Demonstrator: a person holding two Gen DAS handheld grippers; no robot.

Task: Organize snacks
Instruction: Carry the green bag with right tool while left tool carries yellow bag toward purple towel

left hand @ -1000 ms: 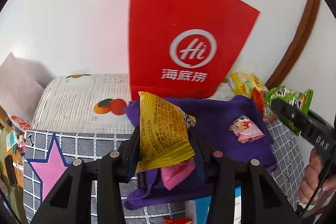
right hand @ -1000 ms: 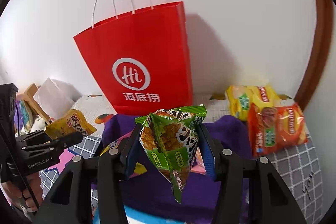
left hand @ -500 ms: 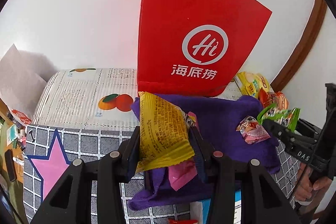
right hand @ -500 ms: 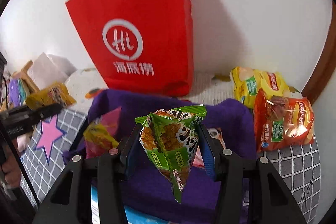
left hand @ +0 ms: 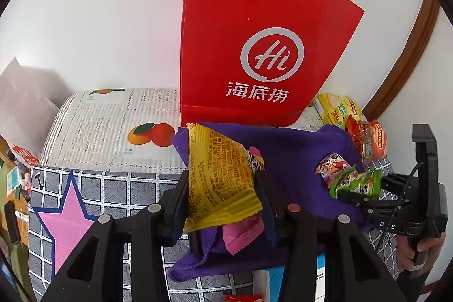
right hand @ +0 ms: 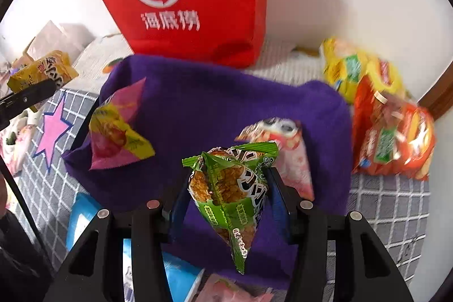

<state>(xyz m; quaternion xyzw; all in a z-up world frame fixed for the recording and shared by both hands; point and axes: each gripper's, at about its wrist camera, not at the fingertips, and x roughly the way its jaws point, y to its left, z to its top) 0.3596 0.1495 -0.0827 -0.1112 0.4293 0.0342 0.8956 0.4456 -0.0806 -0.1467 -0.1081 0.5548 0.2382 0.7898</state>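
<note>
I have a snack in each hand. My right gripper [right hand: 226, 188] has its fingers clamped on the green packet [right hand: 230, 186], which hangs point-down between them, its long axis running along the fingers. Right under it lies the purple cloth [right hand: 198, 104], with a pink packet [right hand: 283, 149] just beyond the fingertips and a pink-yellow one [right hand: 116, 126] off to the left. The cloth is straight ahead and below, so I judge the coming move a short drop onto bare cloth between those two. My left gripper [left hand: 223, 188] is closed on the yellow packet [left hand: 218, 174], held upright over the cloth's near left edge. The red bag [left hand: 254, 33] stands behind the cloth, farther from both hands, its mouth out of my view.
</note>
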